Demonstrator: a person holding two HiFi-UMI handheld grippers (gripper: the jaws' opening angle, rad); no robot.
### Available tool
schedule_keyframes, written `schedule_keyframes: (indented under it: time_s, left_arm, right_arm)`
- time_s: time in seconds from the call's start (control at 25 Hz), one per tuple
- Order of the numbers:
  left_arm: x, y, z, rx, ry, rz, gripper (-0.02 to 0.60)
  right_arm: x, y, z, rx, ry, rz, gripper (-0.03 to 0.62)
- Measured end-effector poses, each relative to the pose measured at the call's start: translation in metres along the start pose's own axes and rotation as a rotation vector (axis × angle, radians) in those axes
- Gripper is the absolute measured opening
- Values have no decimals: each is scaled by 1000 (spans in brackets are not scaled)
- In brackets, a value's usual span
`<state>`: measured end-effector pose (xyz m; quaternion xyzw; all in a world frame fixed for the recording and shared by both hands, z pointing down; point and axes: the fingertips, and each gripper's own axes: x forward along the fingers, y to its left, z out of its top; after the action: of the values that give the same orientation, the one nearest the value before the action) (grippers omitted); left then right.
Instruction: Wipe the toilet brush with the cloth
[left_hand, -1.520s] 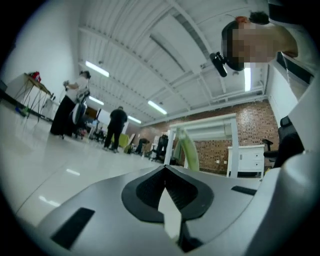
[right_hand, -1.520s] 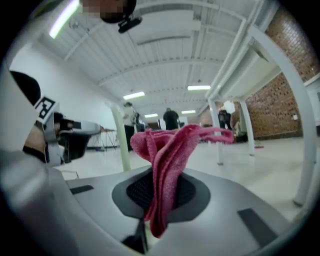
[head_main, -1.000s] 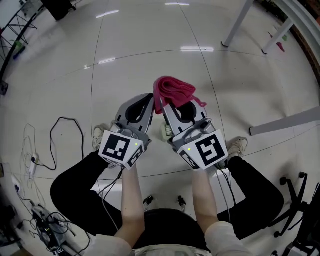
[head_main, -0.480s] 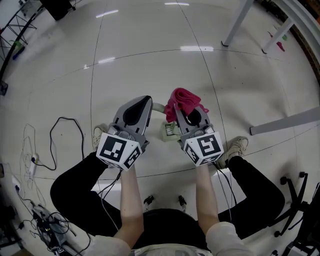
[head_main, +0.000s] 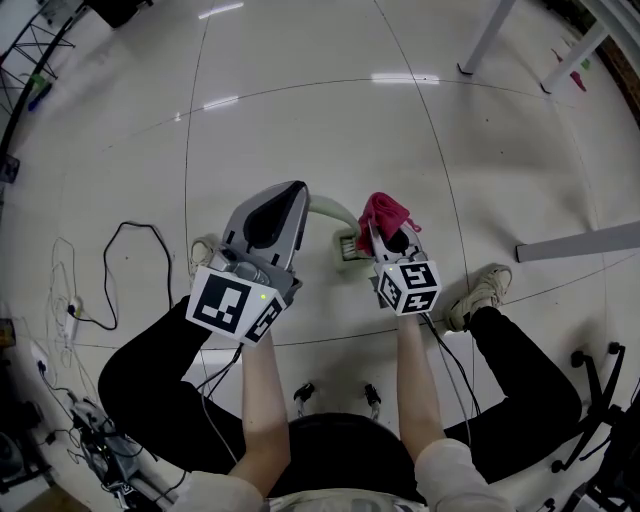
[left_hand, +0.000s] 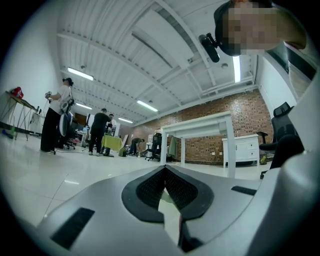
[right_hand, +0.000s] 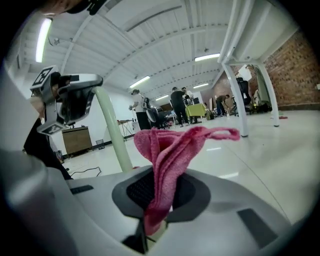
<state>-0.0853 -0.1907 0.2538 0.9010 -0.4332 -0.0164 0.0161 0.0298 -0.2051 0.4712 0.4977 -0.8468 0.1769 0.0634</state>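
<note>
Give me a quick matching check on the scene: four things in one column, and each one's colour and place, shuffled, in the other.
Things:
1. cloth
2. brush
3. cable
4. table leg

Colour and place:
A. black, lying on the floor at the left
B. pale green, held in the left gripper
C. pink, pinched in the right gripper
D. white, standing at the top right

Pairs: 1-C, 2-B, 3-A, 4-D
</note>
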Motion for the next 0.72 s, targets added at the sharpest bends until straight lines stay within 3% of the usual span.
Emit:
schedule_keyframes:
  time_s: [0.2,0.36,0.44,0.6,0.72]
  left_arm:
    - [-1,0,-1,5,2,-3,5]
    - [-1,0,-2,1,3,-1,5]
    - [-1,0,-2,-3,4,4,5]
    - [-3,-2,0,-19,2,11,5]
    - [-3,-7,1,-18,10,2,5]
  right_arm:
    - [3,-9,-30,35,48,-38,32]
    - [-36,1,-6,56,-67,-156,32]
    - [-54,29,-4,68,-100,-147,32]
    - [-49,91,-43,115,0,-54,32]
    - [-36,99,-74,195,111,-107,32]
